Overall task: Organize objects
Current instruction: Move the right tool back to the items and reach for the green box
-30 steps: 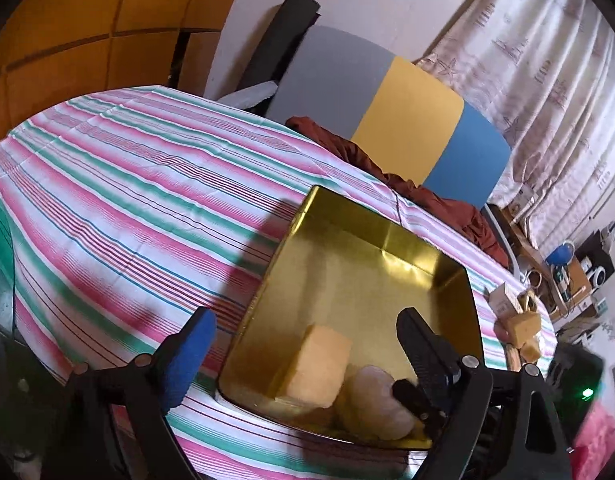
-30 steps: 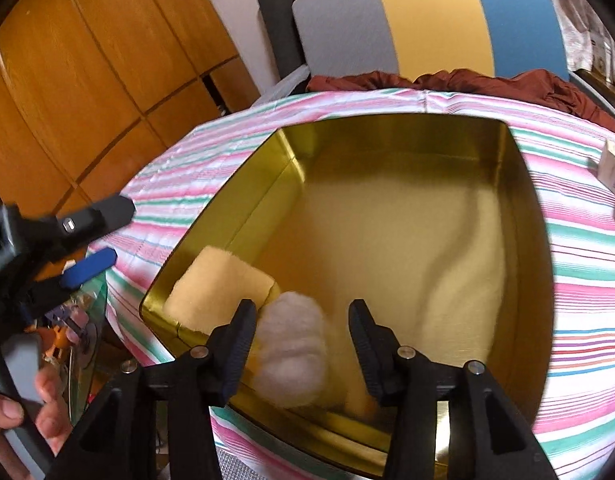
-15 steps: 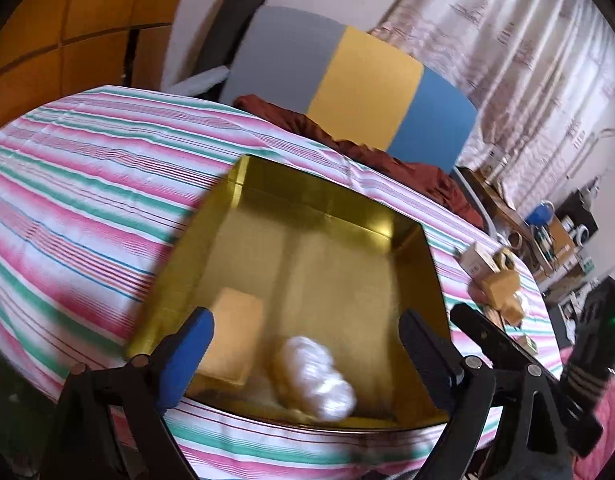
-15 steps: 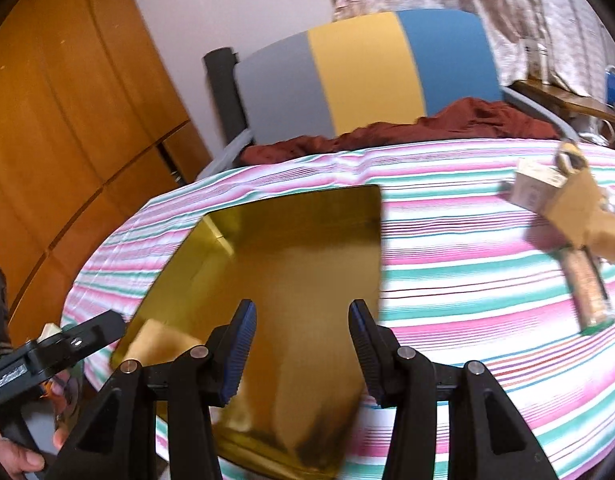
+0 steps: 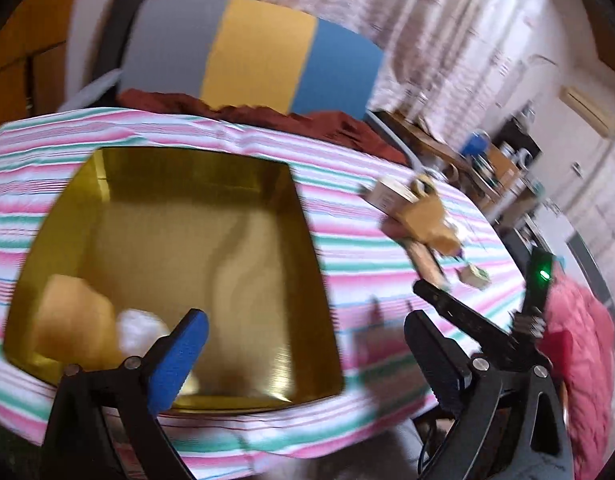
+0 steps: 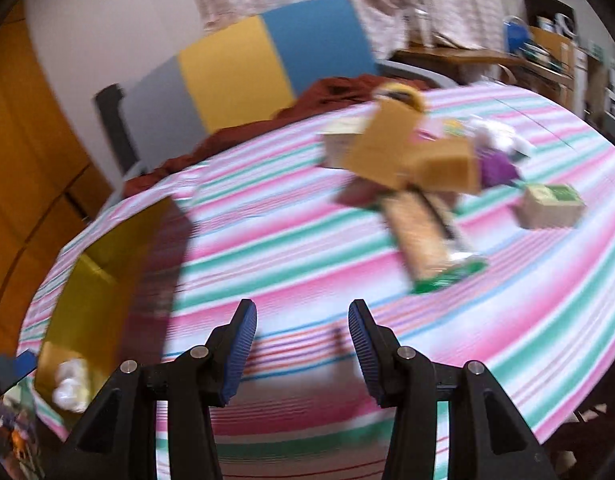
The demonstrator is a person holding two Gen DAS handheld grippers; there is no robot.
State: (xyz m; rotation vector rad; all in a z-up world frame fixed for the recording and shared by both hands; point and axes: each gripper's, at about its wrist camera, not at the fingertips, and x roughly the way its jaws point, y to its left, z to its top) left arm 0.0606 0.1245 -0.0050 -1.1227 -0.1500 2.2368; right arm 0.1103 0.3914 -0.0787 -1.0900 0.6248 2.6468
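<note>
My right fingers [image 6: 303, 344] hang apart, empty, over the table [image 6: 307, 248]; my left fingers [image 5: 307, 356] are opening, nothing between them. The pile [image 6: 419, 160] lies ahead: light cardboard boxes, probably stiff, best pinched across flat sides. The tray [image 5: 307, 216] already holds two pieces.

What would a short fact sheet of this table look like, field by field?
Surface: striped cloth
Container: gold tray, open top
In tray: yellow block beside a white fluffy ball, near corner
Still on cloth: packet of biscuits, small green-topped box, pile of brown boxes
Left claw: jaws opening, nothing between them
Right claw: open, empty, above bare cloth
Behind: three-coloured chair back
</note>
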